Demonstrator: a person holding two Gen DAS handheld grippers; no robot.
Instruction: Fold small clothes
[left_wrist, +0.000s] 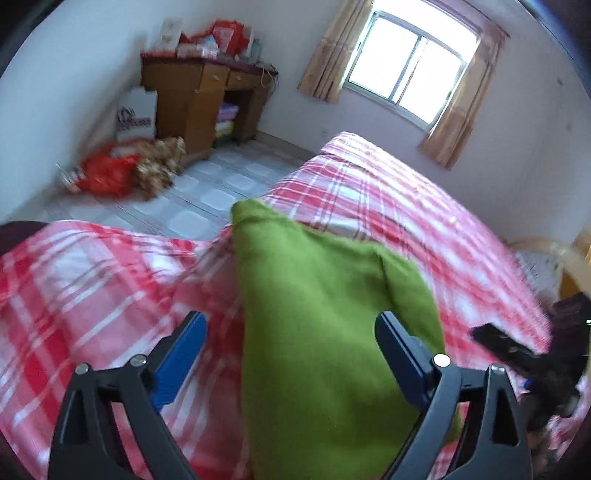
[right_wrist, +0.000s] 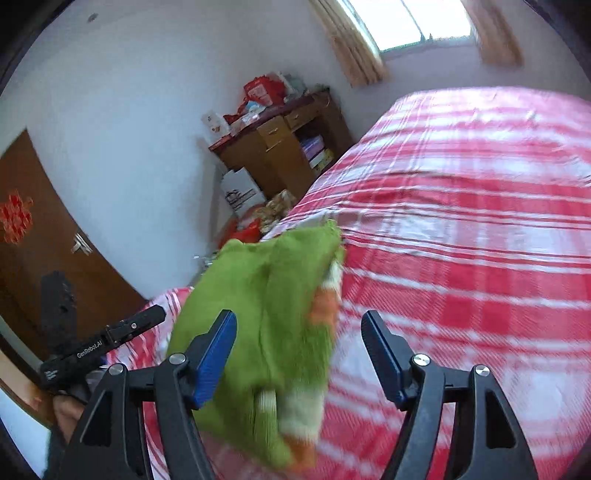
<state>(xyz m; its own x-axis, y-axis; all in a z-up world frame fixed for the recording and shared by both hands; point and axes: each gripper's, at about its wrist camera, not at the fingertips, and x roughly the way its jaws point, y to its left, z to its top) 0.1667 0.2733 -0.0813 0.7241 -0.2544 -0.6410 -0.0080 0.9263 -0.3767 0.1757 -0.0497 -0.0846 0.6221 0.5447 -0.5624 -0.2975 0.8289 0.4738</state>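
A folded green knit garment with orange and white trim (right_wrist: 266, 332) lies on a bed covered by a red-and-white plaid sheet (right_wrist: 461, 221), near the bed's edge. The left gripper (left_wrist: 291, 332) has its blue-padded jaws spread wide, the green cloth between them with clear gaps at both pads. The right gripper (right_wrist: 299, 332) is spread too, its pads apart from the cloth in front of it. Beyond the bed, pale square floor tiles (left_wrist: 218, 199) run to a brown wooden desk (left_wrist: 192, 99) piled with red boxes against the white wall. A bright window with beige curtains (left_wrist: 406, 62) stands above the bed's far side, and a dark wooden door (right_wrist: 44, 229) is at the left.
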